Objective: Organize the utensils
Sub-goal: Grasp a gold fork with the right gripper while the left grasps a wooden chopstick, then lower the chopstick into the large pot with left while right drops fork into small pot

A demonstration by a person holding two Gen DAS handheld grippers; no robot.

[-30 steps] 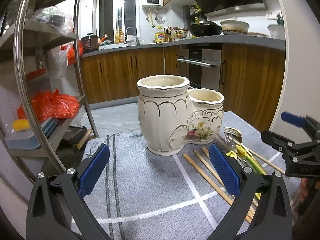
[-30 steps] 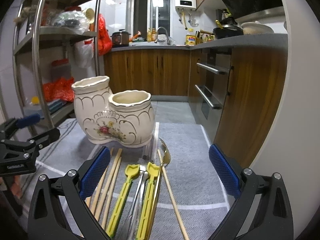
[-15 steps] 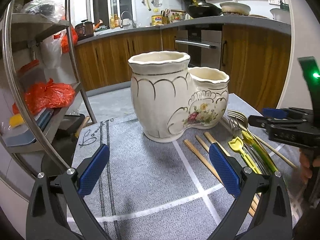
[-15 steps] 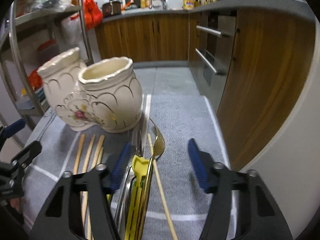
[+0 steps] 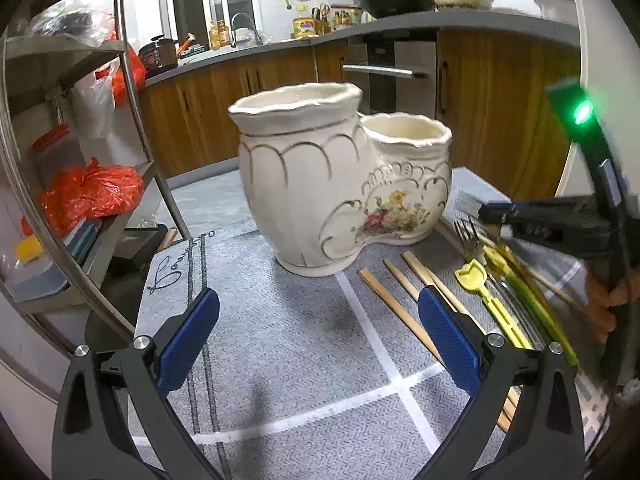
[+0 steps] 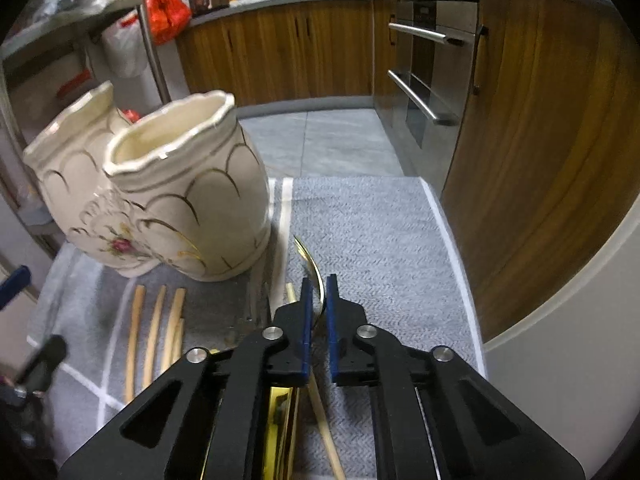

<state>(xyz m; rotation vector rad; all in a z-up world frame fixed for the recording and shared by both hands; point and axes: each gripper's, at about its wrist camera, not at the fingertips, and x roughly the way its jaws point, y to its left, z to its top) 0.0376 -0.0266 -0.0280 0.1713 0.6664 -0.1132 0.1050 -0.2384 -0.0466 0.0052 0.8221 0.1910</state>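
The right gripper has just been closing, and its blue pads now stand almost together, clenched on the thin gold handle of a fork that curves out from between them toward 12 o'clock. In the left wrist view the same gripper reaches in from 3 o'clock, with fork tines showing just under its tip and a person's hand behind it at the right edge.

The left gripper is released, its jaws spread wide with nothing between them, hovering over the grey cloth that covers the tabletop.

The cream ceramic holder has two joined cups, a taller one and a lower one, with gold lines and a painted flower spray. It stands upright on the cloth at 12 o'clock from the left gripper. In the right wrist view the holder sits at 10 o'clock from the clenched pads.

The rest of the utensils lie flat on the cloth beside the holder's base, at 3 o'clock in the left wrist view. Wooden chopsticks lie nearest, side by side. Next to them are yellow-green tongs. In the right wrist view the chopsticks lie at 9 o'clock from the gripper, and one more stick runs under its pads.
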